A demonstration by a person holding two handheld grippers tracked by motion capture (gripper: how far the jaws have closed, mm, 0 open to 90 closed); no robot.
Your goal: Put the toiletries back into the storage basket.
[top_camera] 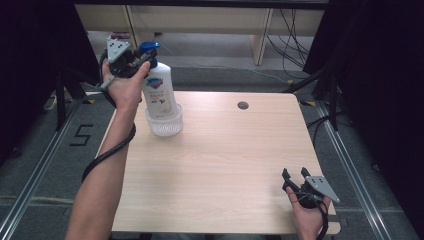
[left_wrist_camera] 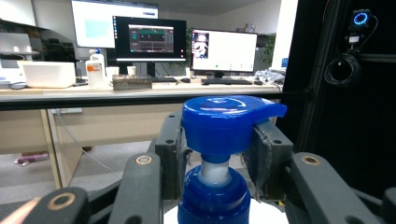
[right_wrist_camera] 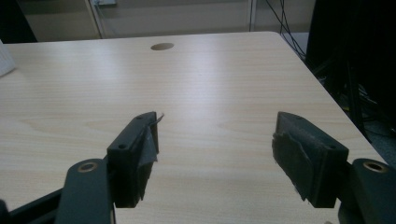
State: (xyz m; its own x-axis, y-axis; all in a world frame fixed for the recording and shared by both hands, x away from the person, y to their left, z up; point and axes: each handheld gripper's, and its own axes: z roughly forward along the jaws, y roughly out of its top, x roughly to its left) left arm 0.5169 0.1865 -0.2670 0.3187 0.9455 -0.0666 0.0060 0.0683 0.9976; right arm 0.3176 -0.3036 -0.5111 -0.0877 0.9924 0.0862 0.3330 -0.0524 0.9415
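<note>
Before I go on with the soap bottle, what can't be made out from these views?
- Soap bottle label: too small to read in the high view.
- Bottle base: hidden inside the clear cup.
- Whether the left claw pads touch the pump neck: the blue pump head overhangs them.
- Cup contents: unclear.

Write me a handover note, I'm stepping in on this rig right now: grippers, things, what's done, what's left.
Left gripper: shut on the neck under the blue pump head of the white plastic soap bottle.
Right gripper: open, empty, low over the near right of the pale wooden table.
Bottle stands upright in a clear plastic cup at the table's far left.
Done: pump gripped. Left: probably pressing or lifting it; I can't tell which.
</note>
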